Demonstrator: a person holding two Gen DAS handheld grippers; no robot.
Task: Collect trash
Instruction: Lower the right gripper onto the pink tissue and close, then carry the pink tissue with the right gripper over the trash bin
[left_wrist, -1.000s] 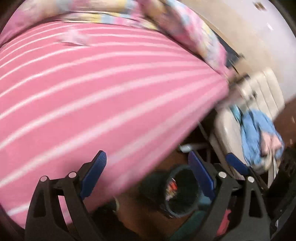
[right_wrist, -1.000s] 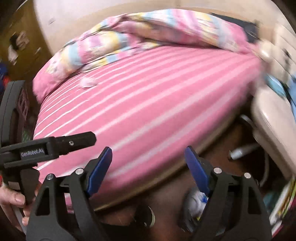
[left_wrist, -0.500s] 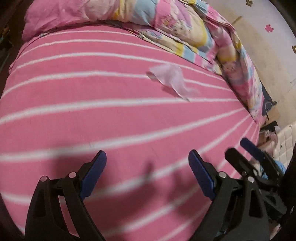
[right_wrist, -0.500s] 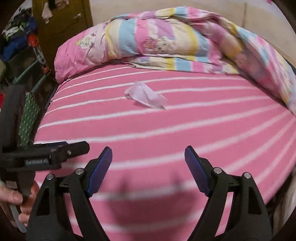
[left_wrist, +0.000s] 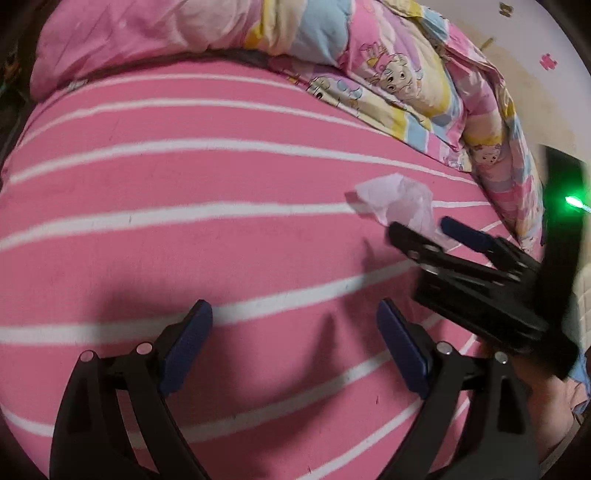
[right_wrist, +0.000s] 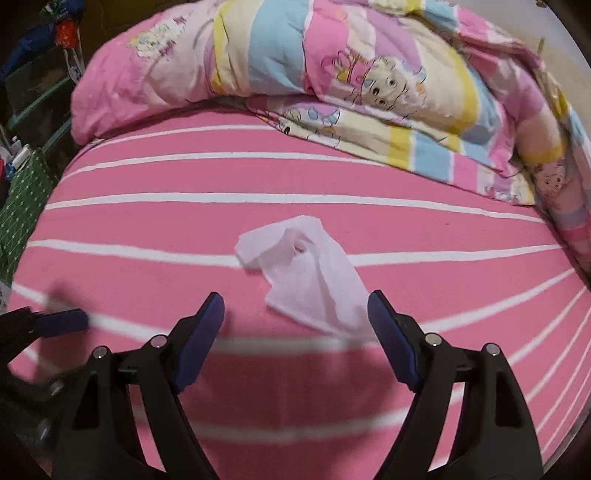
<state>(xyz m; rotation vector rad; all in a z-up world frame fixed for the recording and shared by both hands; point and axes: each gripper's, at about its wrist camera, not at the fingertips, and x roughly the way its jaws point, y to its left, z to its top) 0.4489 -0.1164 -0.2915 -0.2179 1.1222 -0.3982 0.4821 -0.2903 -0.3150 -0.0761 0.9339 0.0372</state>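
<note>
A crumpled white tissue (right_wrist: 306, 273) lies on the pink white-striped bed sheet (right_wrist: 147, 221). My right gripper (right_wrist: 295, 325) is open just in front of it, its right finger touching the tissue's near corner. In the left wrist view the tissue (left_wrist: 395, 199) lies right of centre, with my right gripper (left_wrist: 428, 232) open at its near edge. My left gripper (left_wrist: 295, 332) is open and empty over bare sheet, left of and behind the tissue. Its blurred fingertip (right_wrist: 62, 321) shows at the left of the right wrist view.
A bunched cartoon-print quilt (right_wrist: 369, 85) lies along the far and right side of the bed. A pink pillow (right_wrist: 122, 88) sits at the far left. Dark furniture and a green patterned cloth (right_wrist: 22, 199) stand beyond the bed's left edge.
Both grippers have moved forward over the bed toward the tissue. The right gripper has closed in to the tissue's near edge. Both stay open.
</note>
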